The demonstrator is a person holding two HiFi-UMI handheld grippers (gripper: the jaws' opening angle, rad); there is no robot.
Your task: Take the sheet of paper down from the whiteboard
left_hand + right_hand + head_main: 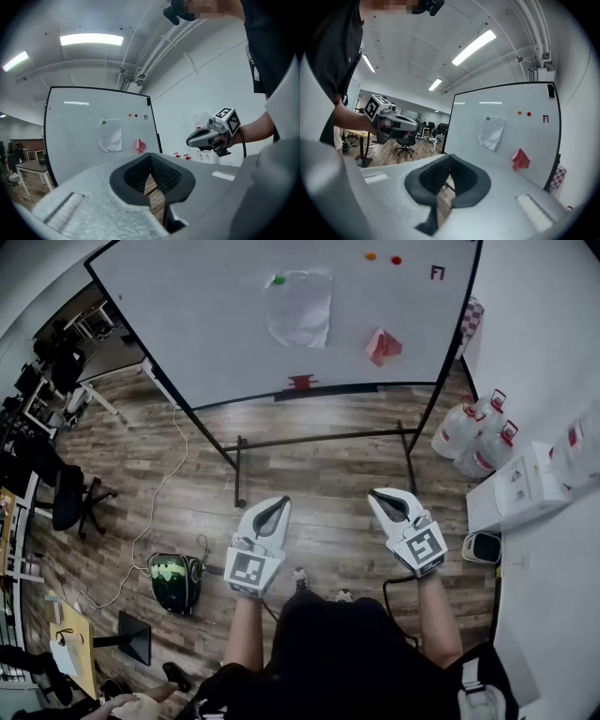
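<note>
Hanging on whiteboard, sheet of paper held at top-left corner by green magnet. Left gripper, right gripper: jaws together, empty, well short of whiteboard; approach likely next.

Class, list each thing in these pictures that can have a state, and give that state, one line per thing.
whiteboard, upright on its stand
sheet of paper, creased, hanging on the whiteboard
green magnet, pinning the sheet's top corner
red paper, folded, on the whiteboard
left gripper, shut, empty
right gripper, shut, empty
</note>
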